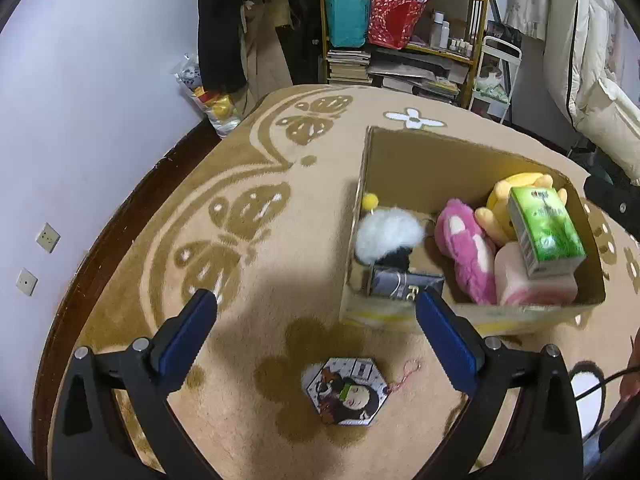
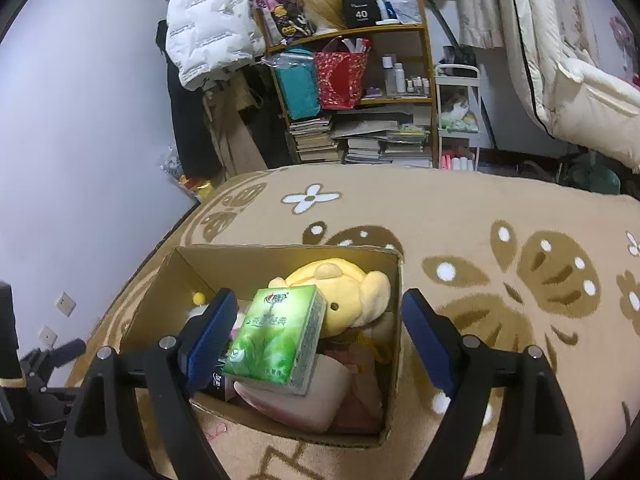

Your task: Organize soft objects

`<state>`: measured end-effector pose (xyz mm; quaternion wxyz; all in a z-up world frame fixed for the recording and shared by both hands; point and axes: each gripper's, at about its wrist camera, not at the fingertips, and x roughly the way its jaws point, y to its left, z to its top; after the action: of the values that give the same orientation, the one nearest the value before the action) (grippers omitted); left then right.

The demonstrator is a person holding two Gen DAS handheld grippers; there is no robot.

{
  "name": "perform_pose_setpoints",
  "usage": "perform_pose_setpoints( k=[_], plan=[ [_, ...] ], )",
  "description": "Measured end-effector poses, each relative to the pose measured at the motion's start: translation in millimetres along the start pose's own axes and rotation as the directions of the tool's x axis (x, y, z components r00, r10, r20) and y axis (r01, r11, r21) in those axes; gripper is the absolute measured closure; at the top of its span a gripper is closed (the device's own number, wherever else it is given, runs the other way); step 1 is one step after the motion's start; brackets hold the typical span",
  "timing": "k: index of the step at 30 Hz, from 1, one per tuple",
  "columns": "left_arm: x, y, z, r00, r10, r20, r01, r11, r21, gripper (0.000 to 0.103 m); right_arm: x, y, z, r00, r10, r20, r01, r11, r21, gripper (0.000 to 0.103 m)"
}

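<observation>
The cardboard box (image 1: 400,168) sits on the tan blanket (image 1: 280,240) with its top open, and most of the soft things are already inside it. A green tissue pack (image 2: 280,336) lies tilted on top of a pale pink roll (image 2: 296,400), and behind it a yellow plush (image 2: 344,288) leans into the far right corner, its lower half covered by the pack. From the left wrist view a pink plush (image 1: 464,252) lies along the middle of the box, and a white fluffy ball (image 1: 384,236) with a black part under it sits against the left wall, beside a small yellow pompom (image 1: 370,200). A dark packet (image 1: 404,284) stands at the near wall; its lettering is cut off by the box edge and one finger.

Outside the box, a flat hexagonal picture piece (image 1: 344,392) lies on the blanket just in front of it, with a thin pink chain (image 1: 408,372) at its right side.

The left gripper (image 1: 316,332) hangs above that piece, jaws spread wide with nothing between them. The right gripper (image 2: 316,332) hovers over the box, jaws also wide apart; the tissue pack shows between them, but the pads do not touch it.

Beyond the blanket stands a cluttered shelf (image 2: 424,80), with the items on it too small to make out.
</observation>
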<state>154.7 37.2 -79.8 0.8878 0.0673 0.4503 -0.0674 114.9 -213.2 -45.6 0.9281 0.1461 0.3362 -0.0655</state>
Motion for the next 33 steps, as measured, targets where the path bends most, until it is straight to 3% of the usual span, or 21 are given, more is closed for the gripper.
perform_pose_setpoints(
  k=[4, 7, 11, 19, 23, 25, 28, 30, 31, 33],
  plan=[
    [6.0, -3.5, -8.1, 0.999, 0.013, -0.044, -0.011, 0.999, 0.042, 0.004, -2.2, -4.4, 0.0, 1.000, 0.000, -0.001, 0.000, 1.000, 0.024, 0.013],
    [24.0, -9.8, -21.3, 0.987, -0.037, -0.156, 0.051, 0.995, 0.084, 0.004, -4.4, -5.3, -0.8, 1.000, 0.004, 0.003, -0.004, 1.000, 0.031, 0.013],
    [47.5, -17.5, -36.4, 0.969, 0.021, -0.245, 0.016, 0.989, 0.148, 0.004, -5.5, -3.9, -2.9, 1.000, 0.018, -0.002, -0.018, 1.000, 0.026, 0.012],
    [86.6, -7.4, -51.5, 0.921, -0.086, -0.381, 0.109, 0.993, 0.040, 0.004, -5.5, -2.1, -5.4, 1.000, 0.016, -0.004, -0.016, 1.000, 0.008, 0.013],
    [93.5, -6.7, -55.6, 0.918, -0.096, -0.384, 0.114, 0.993, 0.024, 0.004, -4.9, -4.0, -5.5, 1.000, 0.013, -0.002, -0.013, 1.000, 0.024, 0.013],
    [93.5, -7.3, -56.7, 0.915, -0.092, -0.393, 0.112, 0.993, 0.030, 0.009, -4.5, -5.8, -5.6, 1.000, 0.013, -0.003, -0.013, 0.999, 0.034, 0.013],
    [88.6, -11.6, -57.7, 0.908, -0.118, -0.402, 0.144, 0.989, 0.034, 0.028, -5.0, -8.2, -6.7, 1.000, 0.016, -0.002, -0.016, 0.999, 0.046, 0.013],
    [83.5, -13.6, -59.3, 0.899, -0.165, -0.405, 0.191, 0.981, 0.023, 0.051, -5.3, -8.2, -7.3, 1.000, 0.018, -0.001, -0.018, 0.998, 0.052, 0.013],
    [81.7, -15.5, -59.8, 0.900, -0.162, -0.404, 0.191, 0.981, 0.032, 0.054, -5.7, -8.9, -7.1, 1.000, 0.019, -0.001, -0.019, 0.999, 0.049, 0.013],
    [74.8, -14.6, -58.1, 0.907, -0.160, -0.390, 0.188, 0.982, 0.035, 0.069, -5.7, -8.2, -7.8, 1.000, 0.019, -0.003, -0.019, 0.999, 0.044, 0.013]
  ],
)
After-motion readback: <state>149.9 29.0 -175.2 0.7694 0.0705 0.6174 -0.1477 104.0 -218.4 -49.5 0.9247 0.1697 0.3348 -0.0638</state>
